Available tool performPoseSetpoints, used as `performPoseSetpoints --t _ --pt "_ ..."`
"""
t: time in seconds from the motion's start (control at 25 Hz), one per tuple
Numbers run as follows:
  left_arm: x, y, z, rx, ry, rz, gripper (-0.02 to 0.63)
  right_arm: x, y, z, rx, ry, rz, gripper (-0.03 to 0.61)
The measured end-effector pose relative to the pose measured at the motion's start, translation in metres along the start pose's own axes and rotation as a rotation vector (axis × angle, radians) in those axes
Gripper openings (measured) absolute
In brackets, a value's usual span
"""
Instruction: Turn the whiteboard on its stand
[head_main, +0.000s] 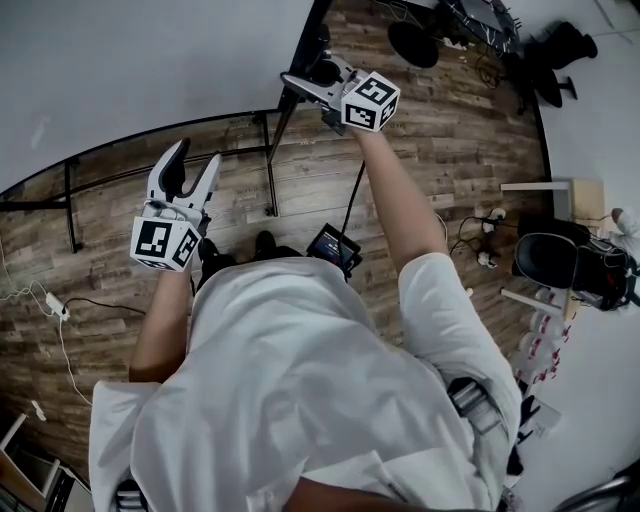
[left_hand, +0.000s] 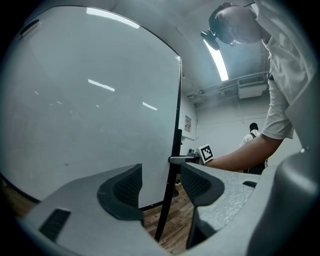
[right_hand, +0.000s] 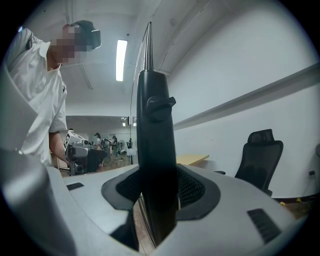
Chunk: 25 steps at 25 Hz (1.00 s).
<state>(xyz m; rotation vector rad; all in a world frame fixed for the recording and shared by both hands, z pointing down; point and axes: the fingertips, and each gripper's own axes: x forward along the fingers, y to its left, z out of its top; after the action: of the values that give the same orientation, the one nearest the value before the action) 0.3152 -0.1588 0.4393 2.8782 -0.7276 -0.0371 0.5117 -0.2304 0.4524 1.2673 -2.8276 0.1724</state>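
Note:
The whiteboard (head_main: 130, 70) fills the upper left of the head view, and its face (left_hand: 90, 100) looms in front of the left gripper. My right gripper (head_main: 312, 84) is at the board's right side, shut on the black upright post (right_hand: 156, 165) of the stand, with both pads pressing on it. A locking knob (right_hand: 160, 103) sits on that post just above the jaws. My left gripper (head_main: 196, 157) hangs open below the board's lower edge, with nothing between its fingers. In the left gripper view (left_hand: 160, 182) the post (left_hand: 172, 165) shows farther off, through the gap.
The stand's black base rails (head_main: 70, 200) run over the wooden floor. A power strip with a cable (head_main: 55, 305) lies at left, and a small screen device (head_main: 333, 248) by the person's feet. An office chair (right_hand: 257, 155) stands by the wall, and shelving with gear (head_main: 570, 260) at right.

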Motion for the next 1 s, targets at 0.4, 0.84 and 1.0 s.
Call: performPoseSetpoints --t 0.4,0.84,1.0 --pt "0.001 -0.004 -0.004 0.012 0.008 -0.02 0.244 -0.016 -0.006 -0.003 -0.004 -0.004 -0.016 0.187" --pt "-0.01 0.015 -0.01 0.007 0.013 -0.008 0.244 -0.018 -0.013 -0.008 0.009 -0.006 -0.046 0.194" --pt "-0.005 0.002 -0.011 0.008 0.017 -0.012 0.244 -0.037 -0.02 -0.006 0.013 -0.012 -0.061 0.197"
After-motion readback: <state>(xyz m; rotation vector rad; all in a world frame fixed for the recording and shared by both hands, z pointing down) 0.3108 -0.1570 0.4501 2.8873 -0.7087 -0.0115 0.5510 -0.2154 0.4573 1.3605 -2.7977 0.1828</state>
